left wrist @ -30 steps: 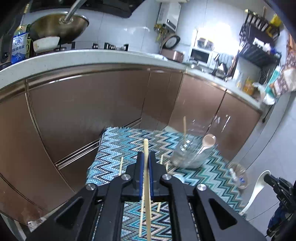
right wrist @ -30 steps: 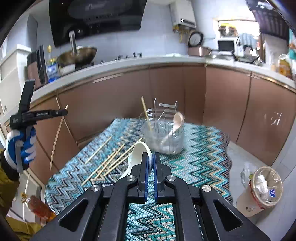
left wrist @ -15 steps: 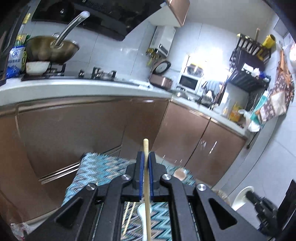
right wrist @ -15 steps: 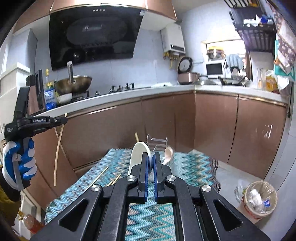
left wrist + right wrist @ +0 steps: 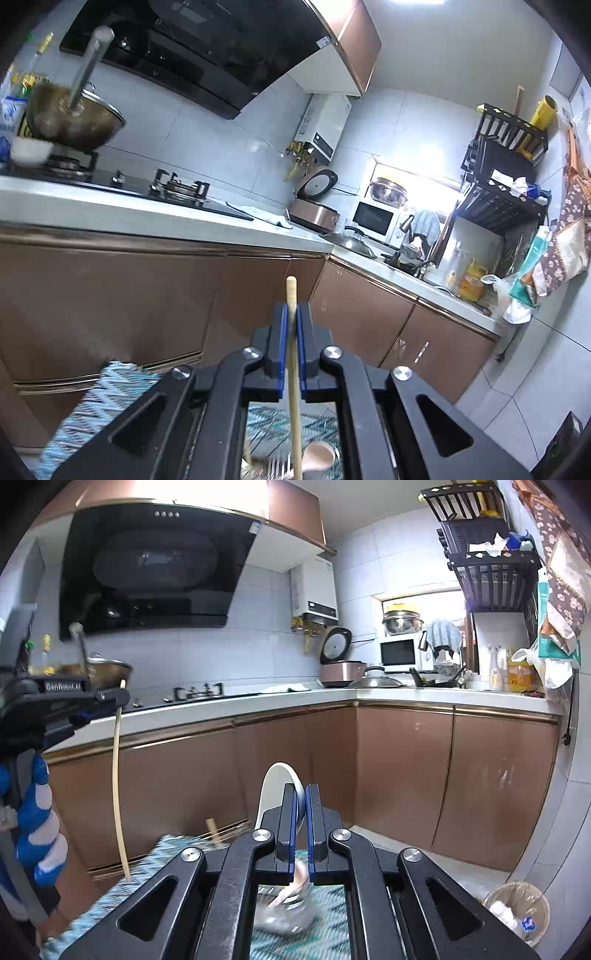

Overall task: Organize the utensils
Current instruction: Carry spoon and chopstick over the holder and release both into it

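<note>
The desk [image 5: 332,938] under its zigzag cloth [image 5: 92,398] lies low and near, with a glass jar [image 5: 291,912] (blurred) on it. Above it, the right gripper [image 5: 301,812] is clamped on a white spoon [image 5: 275,786]. The left gripper [image 5: 291,325] pinches a chopstick [image 5: 293,387] upright.

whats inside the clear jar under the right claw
Below the right claw, the clear jar shows a pale wooden spoon leaning inside. It is blurred and half hidden by the claw; other contents can't be told.
</note>
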The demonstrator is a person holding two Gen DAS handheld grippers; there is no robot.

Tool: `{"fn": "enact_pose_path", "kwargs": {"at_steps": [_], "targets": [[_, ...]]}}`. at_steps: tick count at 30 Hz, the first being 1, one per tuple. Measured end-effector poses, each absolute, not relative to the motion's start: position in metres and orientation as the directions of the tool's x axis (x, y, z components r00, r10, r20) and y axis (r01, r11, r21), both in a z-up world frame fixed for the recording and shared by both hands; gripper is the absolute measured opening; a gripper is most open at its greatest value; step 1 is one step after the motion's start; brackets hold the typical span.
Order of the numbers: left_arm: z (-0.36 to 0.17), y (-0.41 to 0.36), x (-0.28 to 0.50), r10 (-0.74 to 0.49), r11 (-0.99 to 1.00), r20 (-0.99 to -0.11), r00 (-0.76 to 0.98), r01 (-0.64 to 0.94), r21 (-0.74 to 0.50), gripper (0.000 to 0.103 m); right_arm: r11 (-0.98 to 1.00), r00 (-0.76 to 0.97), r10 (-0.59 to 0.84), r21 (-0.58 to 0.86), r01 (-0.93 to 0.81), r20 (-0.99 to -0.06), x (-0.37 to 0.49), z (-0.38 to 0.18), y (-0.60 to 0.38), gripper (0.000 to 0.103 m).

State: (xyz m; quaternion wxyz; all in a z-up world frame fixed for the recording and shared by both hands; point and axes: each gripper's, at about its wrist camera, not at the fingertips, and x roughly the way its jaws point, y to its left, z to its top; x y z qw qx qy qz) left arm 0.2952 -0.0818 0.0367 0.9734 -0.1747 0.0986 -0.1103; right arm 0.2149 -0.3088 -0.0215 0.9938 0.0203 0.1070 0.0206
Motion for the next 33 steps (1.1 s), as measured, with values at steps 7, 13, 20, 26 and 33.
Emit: {"fn": "enact_pose_path", "kwargs": {"at_steps": [7,13,20,26,33], "targets": [[-0.016,-0.105,0.346,-0.198,0.927,-0.157,0.968,0.133,-0.35,0.005,1.0,0.974,0.016,0.008,-0.015,-0.228,0.277,-0.065,-0.3,0.005],[-0.059,-0.115,0.369,-0.166,0.938,-0.181,0.969,0.099,-0.332,0.005,1.0,0.964,0.01,-0.016,-0.014,-0.266,0.299,-0.099,-0.29,0.005],[-0.074,-0.109,0.362,-0.156,0.944,-0.215,0.964,0.081,-0.321,0.021,0.999,0.949,0.039,0.024,-0.033,-0.311,0.296,-0.124,-0.291,0.016],[-0.041,-0.097,0.324,-0.142,0.952,-0.184,0.973,0.083,-0.296,0.04,0.999,0.965,0.021,0.044,-0.009,-0.262,0.269,-0.095,-0.301,0.035],[0.009,-0.075,0.258,-0.098,0.964,-0.147,0.984,0.058,-0.258,0.052,0.996,0.981,-0.023,0.085,0.04,-0.191,0.206,-0.047,-0.315,0.054]]}}
